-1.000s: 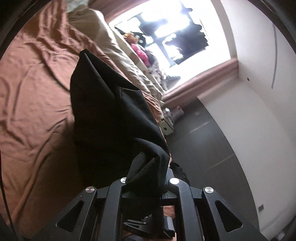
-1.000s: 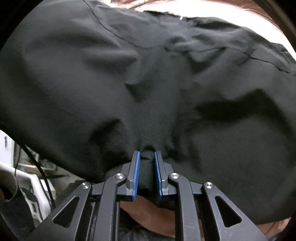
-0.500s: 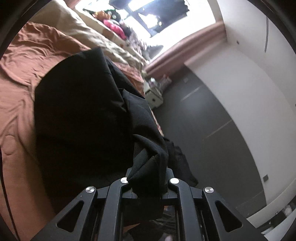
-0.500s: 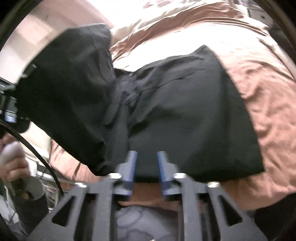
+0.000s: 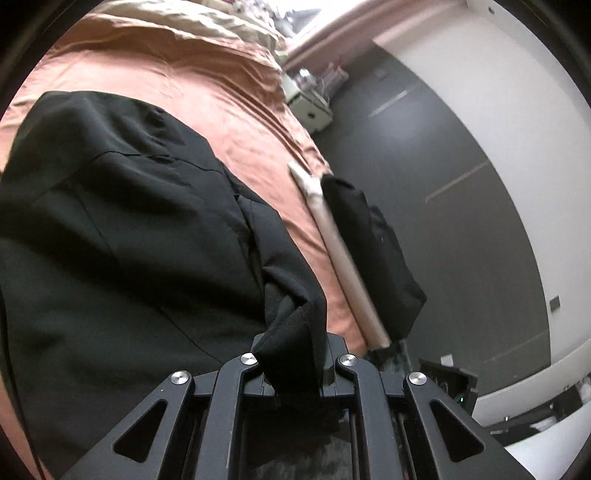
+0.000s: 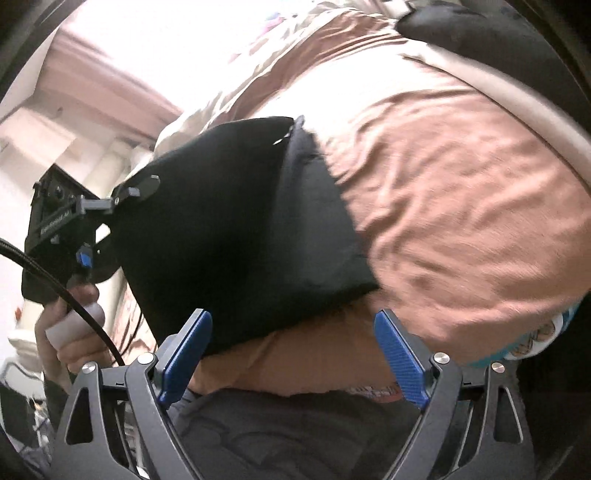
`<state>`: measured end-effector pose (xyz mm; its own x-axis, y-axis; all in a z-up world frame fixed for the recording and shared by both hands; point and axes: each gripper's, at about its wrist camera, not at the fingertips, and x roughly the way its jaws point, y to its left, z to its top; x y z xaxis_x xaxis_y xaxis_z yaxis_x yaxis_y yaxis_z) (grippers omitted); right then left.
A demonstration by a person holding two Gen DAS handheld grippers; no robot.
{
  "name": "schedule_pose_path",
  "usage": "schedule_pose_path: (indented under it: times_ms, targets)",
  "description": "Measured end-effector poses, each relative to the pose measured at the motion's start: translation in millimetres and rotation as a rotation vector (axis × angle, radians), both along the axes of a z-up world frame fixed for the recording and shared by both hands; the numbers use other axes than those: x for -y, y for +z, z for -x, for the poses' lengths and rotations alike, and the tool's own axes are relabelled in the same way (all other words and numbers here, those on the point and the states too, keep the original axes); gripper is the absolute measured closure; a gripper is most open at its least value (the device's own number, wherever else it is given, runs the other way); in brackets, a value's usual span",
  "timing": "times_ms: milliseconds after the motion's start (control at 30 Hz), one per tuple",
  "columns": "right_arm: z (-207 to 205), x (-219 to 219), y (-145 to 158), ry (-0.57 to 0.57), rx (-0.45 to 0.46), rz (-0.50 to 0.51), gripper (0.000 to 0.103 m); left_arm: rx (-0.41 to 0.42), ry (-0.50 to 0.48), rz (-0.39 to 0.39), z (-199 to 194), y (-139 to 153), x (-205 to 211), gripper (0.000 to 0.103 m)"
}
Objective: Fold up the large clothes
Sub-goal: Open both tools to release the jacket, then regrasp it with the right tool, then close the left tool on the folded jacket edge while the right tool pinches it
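One black garment [image 5: 129, 240] lies on one bed with a rust-brown sheet [image 5: 236, 110]. A second dark cloth [image 5: 373, 251] hangs over its side edge, by one pale rolled tube [image 5: 340, 254]. Two claws: left claw [image 5: 295, 363], right claw [image 6: 291, 354].

You see a plain black garment [image 5: 122, 236] lying on a rust-orange bed sheet [image 5: 229, 99], with a beige blanket [image 5: 207, 22] beyond it. Your right gripper [image 6: 291, 354] has a black frame and bright blue, finely textured pads [image 6: 402, 358]. The floor [image 5: 454, 177] is dark grey and the wall [image 5: 509, 92] white.
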<state>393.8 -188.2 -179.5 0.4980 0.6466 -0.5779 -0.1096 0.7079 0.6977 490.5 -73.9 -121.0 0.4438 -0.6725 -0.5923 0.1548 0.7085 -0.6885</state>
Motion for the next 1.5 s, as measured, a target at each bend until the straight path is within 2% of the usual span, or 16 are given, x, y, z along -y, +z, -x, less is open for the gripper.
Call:
schedule_pose_path:
  times_ms: [133, 167, 200, 300, 367, 567, 767, 800, 833, 933, 1033, 1100, 1200, 1300, 1433, 1500]
  targets:
    - [10.9, 23.7, 3.8, -0.047, -0.012, -0.022, 0.014, -0.07, -0.063, -0.044, -7.4, -17.4, 23.5, 0.086]
    - [11.9, 26.6, 5.1, -0.052, -0.011, -0.029, 0.014, -0.087, -0.067, -0.045, -8.9, -21.7, 26.0, 0.077]
    - [12.8, 27.1, 7.6, -0.055, -0.007, -0.033, 0.014, -0.096, -0.071, -0.017, -9.8, -24.1, 26.7, 0.064]
    - [11.5, 25.5, 14.1, -0.038, 0.015, -0.046, 0.014, -0.096, -0.097, 0.089, -6.8, -19.6, 20.4, 0.037]
    - [10.8, 20.8, 17.5, -0.023, 0.025, -0.056, 0.014, -0.06, -0.091, 0.09, -4.7, -5.2, 15.5, 0.032]
    - [-3.0, -1.5, 27.1, 0.027, 0.062, -0.084, 0.014, 0.008, 0.029, 0.027, 10.8, 22.8, -40.0, 0.031]
    - [-28.4, -25.4, 13.7, 0.034, 0.026, -0.077, 0.014, -0.039, 0.182, -0.097, 39.3, 4.1, -104.2, 0.031]
    - [-32.2, -28.2, 12.3, 0.026, 0.021, -0.066, 0.02, -0.052, 0.202, -0.121, 45.2, -1.3, -113.7, 0.031]
    - [-36.3, -31.7, 10.6, 0.025, 0.016, -0.061, 0.037, -0.064, 0.214, -0.138, 49.7, -6.7, -120.0, 0.031]
    - [-46.6, -40.4, 6.6, 0.023, 0.006, -0.051, 0.07, -0.129, 0.23, -0.195, 65.9, -31.1, -138.8, 0.031]
    - [-45.8, -45.9, 8.4, 0.008, 0.032, -0.017, 0.086, -0.176, 0.239, -0.25, 78.1, -51.6, -147.6, 0.034]
    - [-42.6, -45.0, 7.5, 0.002, 0.041, -0.018, 0.09, -0.202, 0.236, -0.256, 80.7, -65.0, -144.8, 0.046]
    - [-35.3, -36.7, 0.3, -0.022, 0.038, -0.012, 0.093, -0.238, 0.188, -0.203, 83.4, -80.8, -132.4, 0.062]
    - [-30.5, -23.3, -14.8, -0.043, 0.008, -0.016, 0.093, -0.198, 0.152, -0.249, 87.3, -74.2, -111.5, 0.065]
    - [-30.3, -13.5, -34.7, -0.05, -0.052, -0.068, 0.092, -0.205, 0.138, -0.267, 83.2, -75.2, -99.8, 0.067]
    - [-30.5, -11.6, -31.3, -0.044, -0.057, -0.074, 0.089, -0.21, 0.144, -0.278, 83.2, -75.2, -99.9, 0.067]
